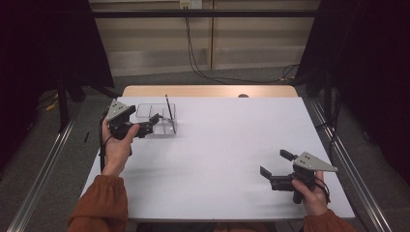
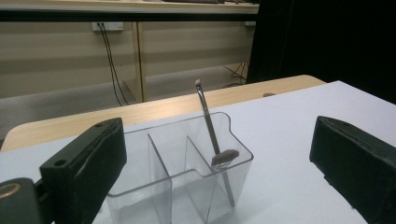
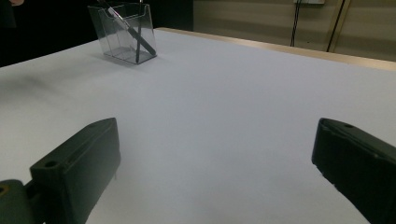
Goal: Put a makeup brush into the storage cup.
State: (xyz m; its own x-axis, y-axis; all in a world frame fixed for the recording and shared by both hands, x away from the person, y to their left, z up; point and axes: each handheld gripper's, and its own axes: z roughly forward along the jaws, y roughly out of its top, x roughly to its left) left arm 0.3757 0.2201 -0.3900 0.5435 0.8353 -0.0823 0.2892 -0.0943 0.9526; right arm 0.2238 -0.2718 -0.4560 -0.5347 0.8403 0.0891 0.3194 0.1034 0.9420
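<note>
We see a lab or test room set up for recording. A white table point(image 1: 227, 145) stands between dark curtains point(image 1: 372, 58) on both sides, with metal rails point(image 1: 41, 179) on the grey floor beside it. Behind it runs a bare panelled wall point(image 1: 154, 43) with sockets point(image 1: 190, 4) and hanging cables point(image 1: 193, 53). Nothing homely furnishes the space.

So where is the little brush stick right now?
The brush stands tilted in the end compartment of the clear box, at the far left of the white table in the high view, just ahead of the left hand-held gripper.
</note>
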